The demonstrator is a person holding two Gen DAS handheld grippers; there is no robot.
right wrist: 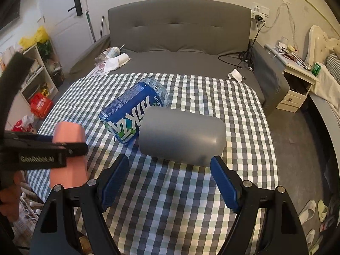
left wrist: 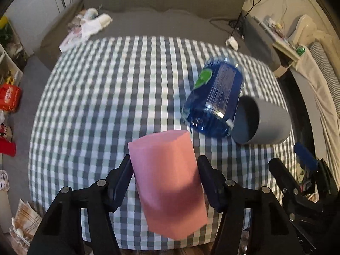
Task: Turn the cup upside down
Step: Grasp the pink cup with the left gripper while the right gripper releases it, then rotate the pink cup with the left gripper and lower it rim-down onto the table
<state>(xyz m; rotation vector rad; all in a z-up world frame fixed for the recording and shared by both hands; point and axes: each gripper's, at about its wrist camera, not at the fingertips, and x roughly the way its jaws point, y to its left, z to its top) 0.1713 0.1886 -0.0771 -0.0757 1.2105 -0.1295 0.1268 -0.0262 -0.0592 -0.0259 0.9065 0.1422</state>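
cup [right wrist: 180,137] on its side on cloth [right wrist: 170,191] | bottle [right wrist: 132,114] lying left-behind, seemingly touching

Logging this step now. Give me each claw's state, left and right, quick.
Left claw: shut on the pink cup, held off the checkered cloth.
Right claw: open, holding nothing; the grey cup lies on its side just ahead.

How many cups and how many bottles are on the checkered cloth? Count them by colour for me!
Pink cups: 1, the pink cup, held in the left tool
Grey cups: 1, the grey cup, lying on its side
Blue bottles: 1, the blue bottle, lying down
Total: 3
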